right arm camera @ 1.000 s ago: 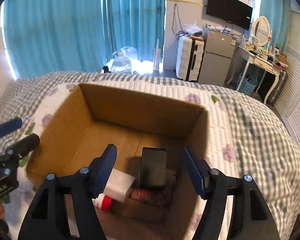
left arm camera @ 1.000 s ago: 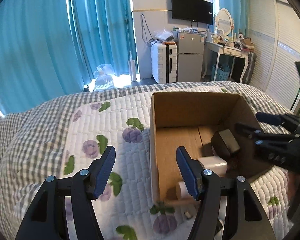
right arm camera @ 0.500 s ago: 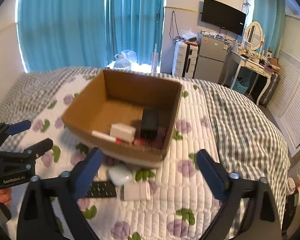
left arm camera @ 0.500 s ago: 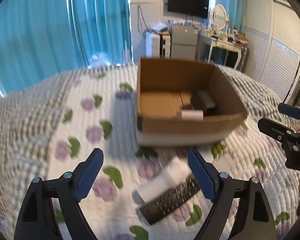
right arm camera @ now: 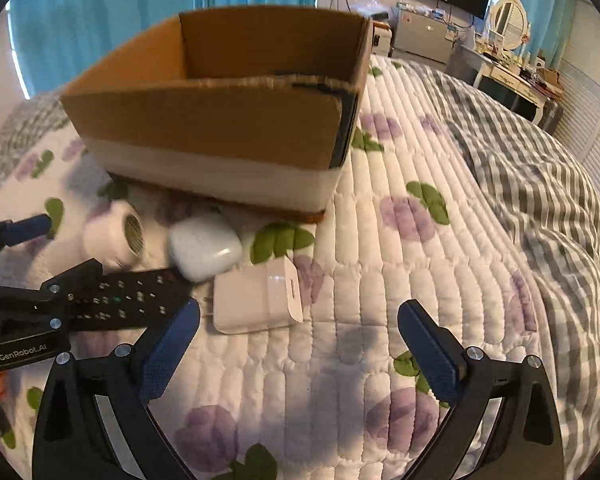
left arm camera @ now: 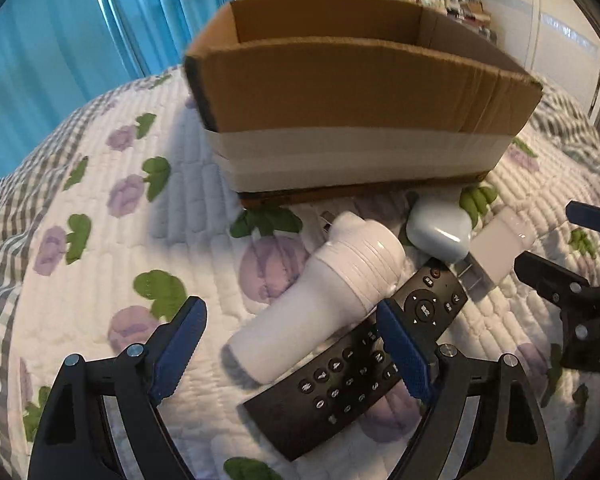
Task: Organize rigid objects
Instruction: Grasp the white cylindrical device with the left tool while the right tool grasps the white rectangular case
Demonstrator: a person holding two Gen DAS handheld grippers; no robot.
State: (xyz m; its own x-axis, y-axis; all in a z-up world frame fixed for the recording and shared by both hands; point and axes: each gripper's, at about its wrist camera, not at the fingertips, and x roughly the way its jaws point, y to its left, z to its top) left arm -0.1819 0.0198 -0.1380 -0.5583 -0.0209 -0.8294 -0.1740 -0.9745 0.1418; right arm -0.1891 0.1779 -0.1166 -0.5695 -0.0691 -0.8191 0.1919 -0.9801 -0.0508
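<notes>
the left gripper (left arm camera: 292,350) is spread wide and grips nothing; between its blue pads (left arm camera: 180,344) lies the lower end of a white cylindrical device (left arm camera: 320,300), on its side on the quilt, with no pad touching it. along that cylinder's right side lies a black remote control (left arm camera: 364,360), button face up, its near end passing under the right pad of this gripper. beyond the remote's far end sits a white earbud case (left arm camera: 440,232), and to its right a white charger block (left arm camera: 500,248) with its metal prongs pointing toward the remote.

the right gripper (right arm camera: 300,344) is also wide apart and holds nothing; only bare quilt lies between its pads (right arm camera: 432,356). the white charger block (right arm camera: 256,300) lies flat just ahead of its left finger, close but untouched. beside the block, further left, are the earbud case (right arm camera: 204,246), the remote control (right arm camera: 120,300) and the round vented end of the white cylinder (right arm camera: 114,238); the case rests against the remote's far end.

behind all four stands an open cardboard box (left arm camera: 360,92), with a pale band of tape round its lower wall and a dark strip on one corner. its near wall hides what is inside.

everything rests on a white quilt (right arm camera: 380,240) printed with purple flowers and green leaves, over a grey checked blanket (right arm camera: 540,180). beyond the bed hang blue curtains (left arm camera: 60,40)
</notes>
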